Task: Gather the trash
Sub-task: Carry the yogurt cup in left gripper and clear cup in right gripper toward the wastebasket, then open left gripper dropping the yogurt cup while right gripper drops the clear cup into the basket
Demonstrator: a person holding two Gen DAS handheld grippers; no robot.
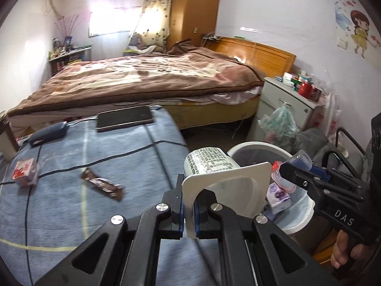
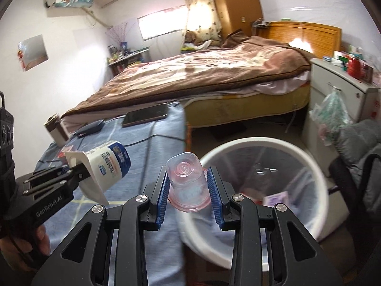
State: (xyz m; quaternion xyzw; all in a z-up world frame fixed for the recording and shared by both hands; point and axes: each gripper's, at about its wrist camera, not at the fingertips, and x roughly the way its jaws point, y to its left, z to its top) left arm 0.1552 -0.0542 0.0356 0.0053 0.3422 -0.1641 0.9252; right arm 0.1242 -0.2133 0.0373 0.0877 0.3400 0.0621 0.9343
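Trash is partly gathered already: the round white plastic bin lined with a clear bag holds a small purple carton and other scraps we cannot make out. Our left gripper is closed on the flat square rim of a white printed yogurt cup, carrying it tipped on its side beside the bin. Our right gripper is clamped around a clear pink-tinted plastic cup, upside down at the bin's near rim. Neither seems dropped in yet. Left on the blue striped blanket are a dark brown snack wrapper and a small red-and-white carton. A dark phone and black cables lie there too, not trash as we judge it, so later grabs should avoid them.
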